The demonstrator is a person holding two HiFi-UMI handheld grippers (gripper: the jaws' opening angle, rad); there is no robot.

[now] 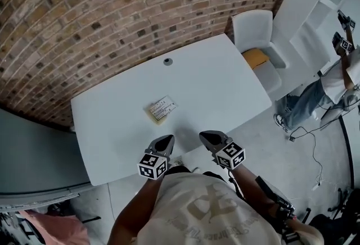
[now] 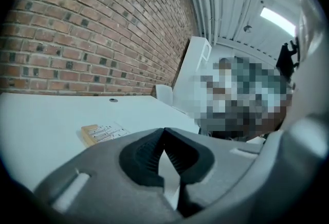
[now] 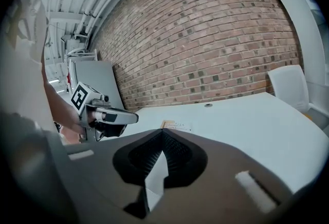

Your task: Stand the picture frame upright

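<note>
The picture frame (image 1: 162, 108) lies flat near the middle of the white table (image 1: 225, 81), a small wooden-edged rectangle with a white printed face. In the left gripper view the picture frame (image 2: 103, 132) lies ahead and to the left; in the right gripper view the picture frame (image 3: 176, 126) lies just beyond the jaws. My left gripper (image 1: 169, 140) hovers at the table's near edge, shut and empty. My right gripper (image 1: 206, 137) is beside it on the right, also shut with nothing in it. Both sit short of the frame, apart from it.
A brick wall runs behind the table. A round cable hole (image 1: 167, 61) marks the table's far side. A white chair (image 1: 256, 30) with an orange cushion (image 1: 256, 58) stands at the right end. Another person (image 1: 337, 78) stands at the far right among floor cables.
</note>
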